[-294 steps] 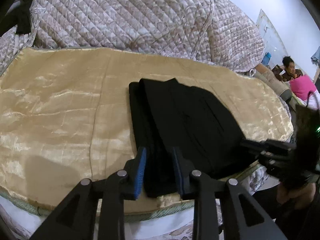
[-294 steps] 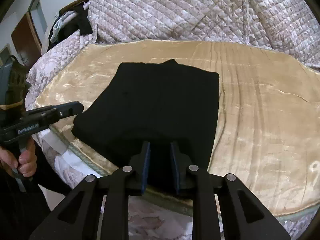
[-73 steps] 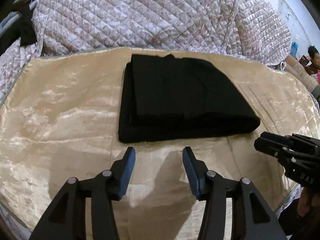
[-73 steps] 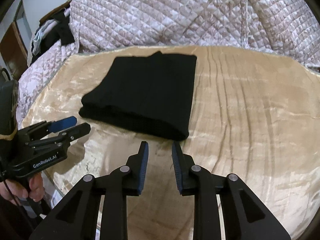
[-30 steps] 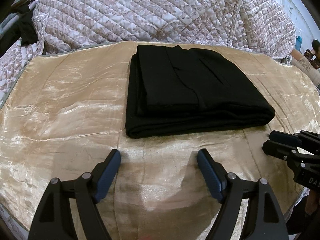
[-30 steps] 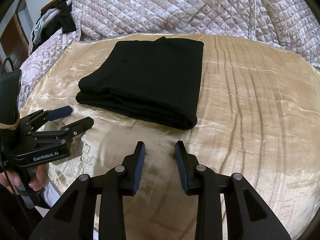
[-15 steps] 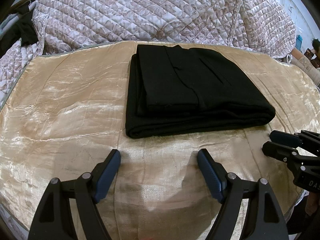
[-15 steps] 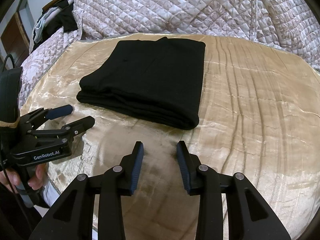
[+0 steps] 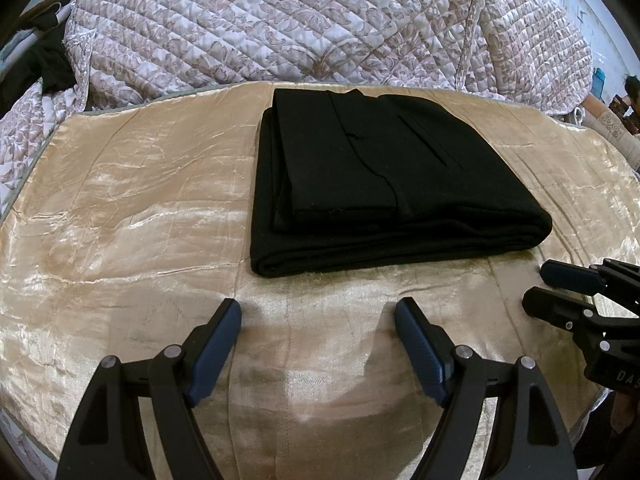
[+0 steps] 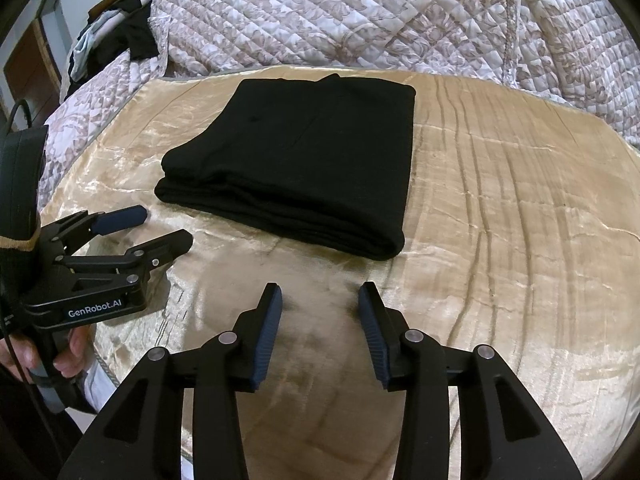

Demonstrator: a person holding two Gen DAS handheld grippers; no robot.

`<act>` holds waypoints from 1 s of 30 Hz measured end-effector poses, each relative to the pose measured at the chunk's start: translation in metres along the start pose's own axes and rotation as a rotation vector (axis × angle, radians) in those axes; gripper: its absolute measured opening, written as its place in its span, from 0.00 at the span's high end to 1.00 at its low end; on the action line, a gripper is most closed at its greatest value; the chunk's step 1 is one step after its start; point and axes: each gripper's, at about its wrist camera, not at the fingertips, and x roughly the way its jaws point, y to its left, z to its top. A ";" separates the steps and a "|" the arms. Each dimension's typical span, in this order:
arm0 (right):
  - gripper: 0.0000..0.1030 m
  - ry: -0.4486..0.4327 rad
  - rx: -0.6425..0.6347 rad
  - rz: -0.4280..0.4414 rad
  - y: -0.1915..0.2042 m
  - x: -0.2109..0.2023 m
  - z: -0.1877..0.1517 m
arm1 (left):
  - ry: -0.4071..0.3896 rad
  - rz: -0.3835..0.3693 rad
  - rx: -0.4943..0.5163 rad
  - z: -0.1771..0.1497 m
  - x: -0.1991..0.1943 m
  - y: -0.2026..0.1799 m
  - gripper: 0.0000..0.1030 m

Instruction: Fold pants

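Note:
The black pants [image 9: 384,176] lie folded into a flat rectangular stack on the gold satin cover [image 9: 132,208]; they also show in the right wrist view [image 10: 304,168]. My left gripper [image 9: 318,316] is open and empty, just in front of the stack's near edge; it also shows in the right wrist view [image 10: 166,226]. My right gripper [image 10: 320,300] is open and empty, in front of the stack's near right corner; it also shows in the left wrist view [image 9: 538,284].
A quilted floral bedspread [image 9: 320,24] rises behind the gold cover. Dark clothes [image 10: 120,36] hang at the far left. A person [image 9: 628,100] sits at the far right. The bed's edge runs near the left gripper in the right wrist view.
Both grippers have let go of the pants and drawn back from the stack. The right gripper's jaws have opened wider in the last second; the left stays wide open.

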 end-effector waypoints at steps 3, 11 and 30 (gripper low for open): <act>0.60 0.000 -0.004 -0.001 0.000 0.000 0.000 | 0.000 -0.001 0.000 0.000 0.000 0.000 0.21; 0.59 -0.001 -0.003 0.000 0.001 0.000 0.000 | 0.001 0.001 0.001 0.000 0.000 0.000 0.21; 0.58 -0.002 -0.002 -0.003 0.002 0.001 0.000 | 0.001 0.001 0.003 0.000 0.001 0.000 0.20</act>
